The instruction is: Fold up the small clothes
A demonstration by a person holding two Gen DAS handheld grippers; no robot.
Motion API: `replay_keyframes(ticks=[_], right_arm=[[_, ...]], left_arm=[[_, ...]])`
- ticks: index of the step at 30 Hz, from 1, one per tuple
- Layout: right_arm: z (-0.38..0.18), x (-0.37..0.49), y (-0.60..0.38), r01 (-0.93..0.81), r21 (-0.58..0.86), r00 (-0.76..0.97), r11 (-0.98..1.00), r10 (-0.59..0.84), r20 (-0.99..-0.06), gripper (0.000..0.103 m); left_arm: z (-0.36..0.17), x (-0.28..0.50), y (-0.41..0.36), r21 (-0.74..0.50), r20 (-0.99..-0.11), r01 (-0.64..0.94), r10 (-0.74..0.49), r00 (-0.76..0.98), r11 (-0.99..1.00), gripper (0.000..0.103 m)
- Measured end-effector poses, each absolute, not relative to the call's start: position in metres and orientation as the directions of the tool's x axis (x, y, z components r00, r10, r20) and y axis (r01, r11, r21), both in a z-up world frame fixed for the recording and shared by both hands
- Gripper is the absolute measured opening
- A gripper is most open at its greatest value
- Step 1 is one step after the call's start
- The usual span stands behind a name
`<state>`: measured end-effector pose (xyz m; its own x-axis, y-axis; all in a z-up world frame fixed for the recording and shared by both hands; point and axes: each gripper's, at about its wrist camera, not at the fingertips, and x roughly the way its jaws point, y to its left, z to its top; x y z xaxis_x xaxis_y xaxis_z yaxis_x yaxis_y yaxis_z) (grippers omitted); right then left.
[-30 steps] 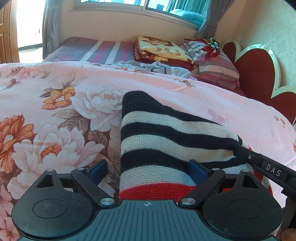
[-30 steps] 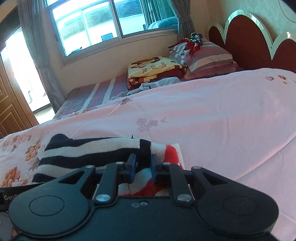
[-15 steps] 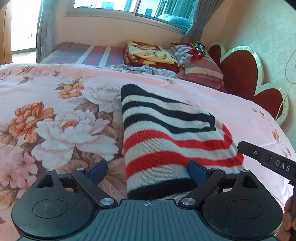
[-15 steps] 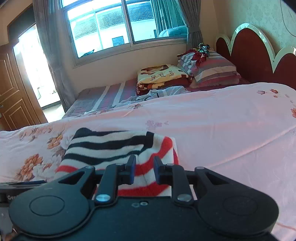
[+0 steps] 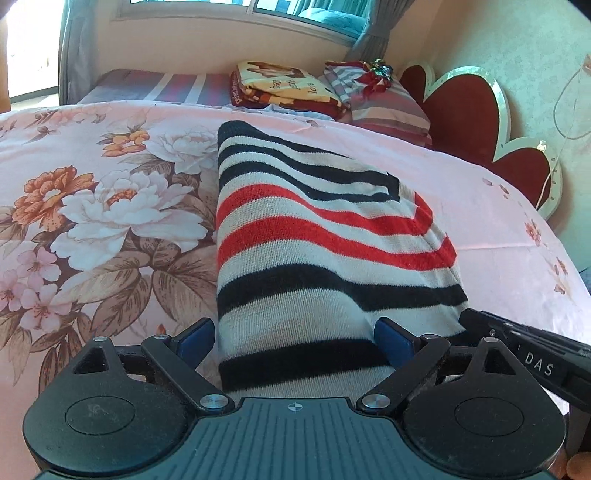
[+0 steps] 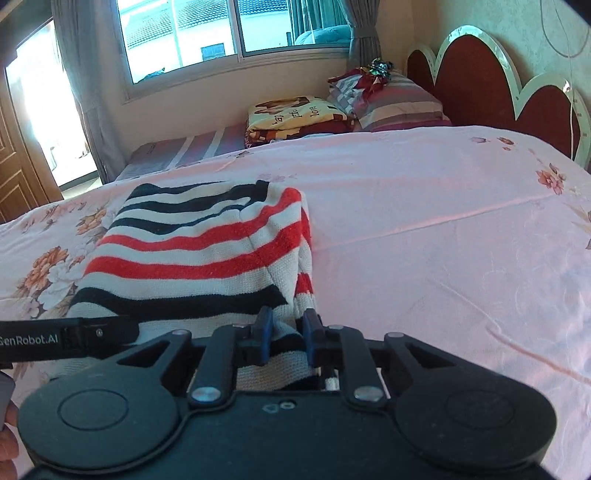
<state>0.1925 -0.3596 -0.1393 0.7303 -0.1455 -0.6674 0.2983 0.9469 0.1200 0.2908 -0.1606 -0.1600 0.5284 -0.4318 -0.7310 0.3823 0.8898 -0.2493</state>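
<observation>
A small knitted garment with black, white and red stripes lies stretched over the pink floral bedspread. My left gripper is open, its blue pads wide apart on either side of the garment's near edge. My right gripper is shut on the garment's near right corner and holds that edge up. The right gripper's black finger shows at the lower right of the left wrist view. The left gripper's finger shows at the left of the right wrist view.
Folded blankets and striped pillows are stacked at the far end of the bed. A red scalloped headboard runs along the right. A window with grey curtains is behind, and a wooden door at the left.
Both grippers have pulled back toward me with the garment's near edge, unrolling it: red stripes and further black stripes now show, and the garment covers more of the bedspread.
</observation>
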Motion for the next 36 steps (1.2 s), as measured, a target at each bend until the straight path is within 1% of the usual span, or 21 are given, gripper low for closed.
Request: replay_keyframes(ticks=[1,5,9,14,18,21,25,26,28,30,31,36], right_arm=[[-0.139,0.187,-0.359,0.303,0.118,0.732,0.946,-0.152,-0.664,0.020],[-0.137,0.169,-0.357,0.313,0.136,0.721,0.940,-0.142,-0.678,0.020],[-0.145,0.154,-0.351,0.320,0.122,0.700,0.940,-0.148,-0.699,0.021],[-0.141,0.154,-0.350,0.321,0.153,0.718,0.935,-0.134,-0.683,0.015],[-0.147,0.163,-0.357,0.266,0.141,0.720,0.954,-0.099,-0.687,0.011],[-0.150,0.162,-0.367,0.235,0.180,0.722,0.955,-0.048,-0.690,0.011],[-0.151,0.164,-0.375,0.176,0.216,0.714,0.960,0.026,-0.700,0.015],[-0.152,0.165,-0.376,0.168,0.224,0.712,0.960,0.039,-0.701,0.016],[-0.152,0.164,-0.373,0.145,0.203,0.714,0.968,0.040,-0.699,0.016],[-0.151,0.161,-0.369,0.128,0.170,0.720,0.977,0.027,-0.694,0.011],[-0.151,0.160,-0.367,0.118,0.155,0.724,0.981,0.022,-0.689,0.011],[-0.142,0.156,-0.372,0.092,0.159,0.750,0.983,0.037,-0.661,0.009]], left_arm=[[-0.161,0.285,-0.158,-0.247,-0.730,0.388,-0.434,0.528,0.888,0.093],[-0.166,0.275,-0.149,-0.265,-0.737,0.377,-0.439,0.514,0.887,0.093],[-0.171,0.269,-0.154,-0.237,-0.744,0.402,-0.431,0.511,0.885,0.093],[-0.174,0.264,-0.155,-0.230,-0.742,0.389,-0.419,0.523,0.892,0.093],[-0.172,0.261,-0.159,-0.229,-0.749,0.359,-0.400,0.529,0.905,0.093],[-0.174,0.259,-0.166,-0.227,-0.756,0.337,-0.384,0.531,0.914,0.093],[-0.175,0.253,-0.175,-0.192,-0.758,0.332,-0.355,0.547,0.923,0.094],[-0.175,0.253,-0.175,-0.191,-0.761,0.325,-0.349,0.547,0.926,0.097],[-0.177,0.252,-0.177,-0.178,-0.764,0.312,-0.331,0.554,0.933,0.100],[-0.177,0.252,-0.180,-0.166,-0.766,0.306,-0.318,0.559,0.937,0.101],[-0.176,0.251,-0.180,-0.162,-0.767,0.303,-0.313,0.560,0.939,0.101],[-0.171,0.248,-0.183,-0.147,-0.773,0.284,-0.289,0.565,0.948,0.101]])
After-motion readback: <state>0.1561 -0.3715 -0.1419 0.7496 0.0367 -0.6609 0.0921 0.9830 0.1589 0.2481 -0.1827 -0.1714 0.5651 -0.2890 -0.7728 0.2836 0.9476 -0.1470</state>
